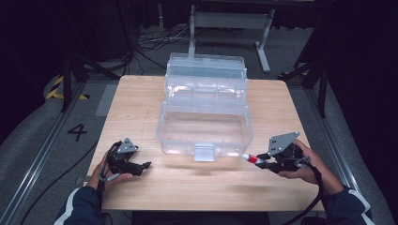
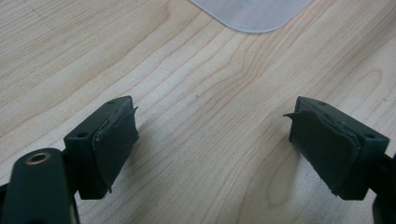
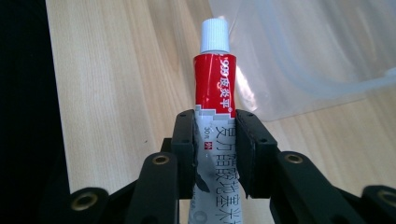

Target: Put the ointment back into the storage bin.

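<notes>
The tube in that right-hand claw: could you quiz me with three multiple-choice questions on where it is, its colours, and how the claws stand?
1. Where is the tube?
A. inside the clear box
B. between the right gripper's jaws
C. lying on the floor

2. What colour is its cap?
A. white
B. blue
C. black

3. How does the left gripper stand?
A. shut on a tube
B. shut on the box
C. open, nothing between its jaws

Answers: 1 B, the right gripper clamps it beside the clear box. 2 A, a white cap tops the red band. 3 C, bare table lies between its pads.
</notes>
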Tool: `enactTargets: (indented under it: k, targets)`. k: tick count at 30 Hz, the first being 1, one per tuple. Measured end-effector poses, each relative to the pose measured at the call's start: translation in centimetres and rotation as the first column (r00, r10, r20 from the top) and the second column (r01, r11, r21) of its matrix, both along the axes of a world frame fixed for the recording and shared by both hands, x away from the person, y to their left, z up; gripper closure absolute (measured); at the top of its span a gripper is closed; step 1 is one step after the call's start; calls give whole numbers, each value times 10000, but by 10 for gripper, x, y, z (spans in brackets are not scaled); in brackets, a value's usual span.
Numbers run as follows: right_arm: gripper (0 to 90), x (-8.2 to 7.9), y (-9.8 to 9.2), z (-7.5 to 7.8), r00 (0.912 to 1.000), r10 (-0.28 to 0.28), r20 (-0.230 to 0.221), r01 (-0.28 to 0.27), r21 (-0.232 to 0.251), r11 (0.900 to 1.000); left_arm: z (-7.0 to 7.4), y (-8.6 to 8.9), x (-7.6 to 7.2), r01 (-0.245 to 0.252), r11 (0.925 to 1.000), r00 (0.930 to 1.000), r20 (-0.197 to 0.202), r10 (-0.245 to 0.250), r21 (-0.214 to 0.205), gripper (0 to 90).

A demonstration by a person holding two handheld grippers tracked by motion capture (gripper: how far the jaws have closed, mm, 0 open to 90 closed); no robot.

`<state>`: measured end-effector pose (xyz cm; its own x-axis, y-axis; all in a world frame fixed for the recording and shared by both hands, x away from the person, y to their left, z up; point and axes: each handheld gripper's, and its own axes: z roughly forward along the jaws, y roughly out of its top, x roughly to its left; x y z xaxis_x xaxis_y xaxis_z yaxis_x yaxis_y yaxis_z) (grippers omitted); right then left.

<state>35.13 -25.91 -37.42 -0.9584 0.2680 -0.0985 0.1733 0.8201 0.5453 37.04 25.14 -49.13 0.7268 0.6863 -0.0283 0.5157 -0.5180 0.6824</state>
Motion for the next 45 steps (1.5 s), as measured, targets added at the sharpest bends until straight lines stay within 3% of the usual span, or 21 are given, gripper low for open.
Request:
enactTargets:
  k: [15, 23, 39, 45]
  targets:
    - [713, 20, 26, 58, 9952, 385, 898, -373, -142, 9992, 0, 0, 0, -6, 10000, 10000, -5, 6, 3, 151]
    - [713, 41, 46, 73, 9929, 372, 1133, -339, -311, 9989, 0, 0, 0, -3, 10000, 10000, -18, 3, 35, 149]
    - [713, 73, 102, 73, 9915, 965, 874, -868, -1090, 9902, 0, 0, 0, -23, 10000, 10000, -21, 23, 36, 148]
    - [713, 90, 120, 57, 9933, 1075, 418, -999, -1527, 9832, 0, 0, 0, -20, 10000, 10000, -25, 20, 35, 147]
